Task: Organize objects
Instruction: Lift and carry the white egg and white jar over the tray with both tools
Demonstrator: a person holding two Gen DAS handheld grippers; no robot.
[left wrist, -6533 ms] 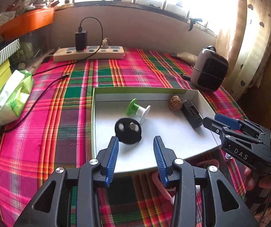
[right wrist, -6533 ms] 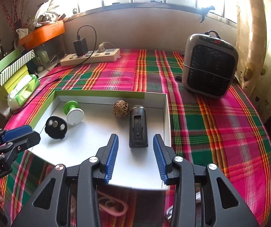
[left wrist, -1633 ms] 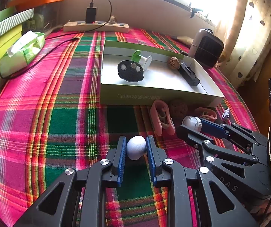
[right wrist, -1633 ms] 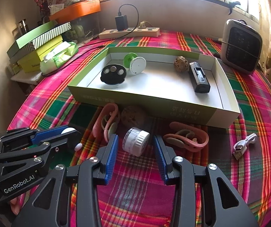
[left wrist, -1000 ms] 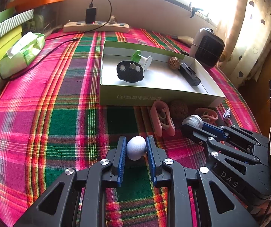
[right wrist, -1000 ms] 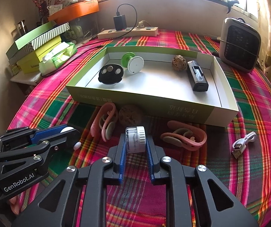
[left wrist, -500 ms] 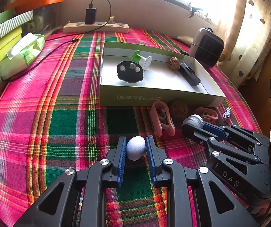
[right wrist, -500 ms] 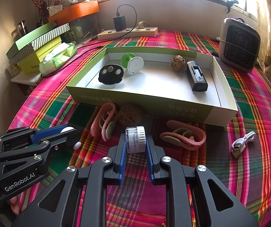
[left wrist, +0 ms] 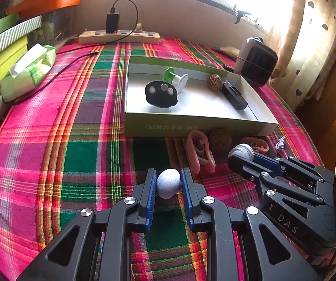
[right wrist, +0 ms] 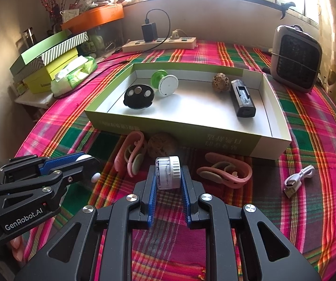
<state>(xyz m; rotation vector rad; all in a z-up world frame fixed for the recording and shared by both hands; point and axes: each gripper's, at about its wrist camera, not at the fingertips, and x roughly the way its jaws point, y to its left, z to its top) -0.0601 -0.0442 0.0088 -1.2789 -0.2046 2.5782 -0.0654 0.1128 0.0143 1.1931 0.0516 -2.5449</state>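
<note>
My left gripper (left wrist: 168, 182) is shut on a pale egg-shaped object (left wrist: 168, 186) low over the plaid cloth. My right gripper (right wrist: 168, 175) is shut on a small clear jar with a white lid (right wrist: 168, 172); it also shows in the left wrist view as the right gripper (left wrist: 240, 155). The green box (right wrist: 191, 133) lies beyond both, holding a black disc (right wrist: 138, 96), a green-and-white spool (right wrist: 165, 83), a brown ball (right wrist: 220, 82) and a black case (right wrist: 241, 98). Two pink clips (right wrist: 132, 154) (right wrist: 224, 173), a brown ball (right wrist: 162, 146) and a white cable (right wrist: 299, 179) lie in front of the box.
A small heater (right wrist: 295, 58) stands at the back right. A power strip (right wrist: 159, 42) with a charger runs along the far wall. Stacked boxes (right wrist: 48, 63) and a tissue pack (right wrist: 74, 72) crowd the left edge. A curtain (left wrist: 313, 35) hangs at the right.
Since 1.6 s ago my right gripper has shut on the jar. Over the last second both grippers have stayed still with their objects.
</note>
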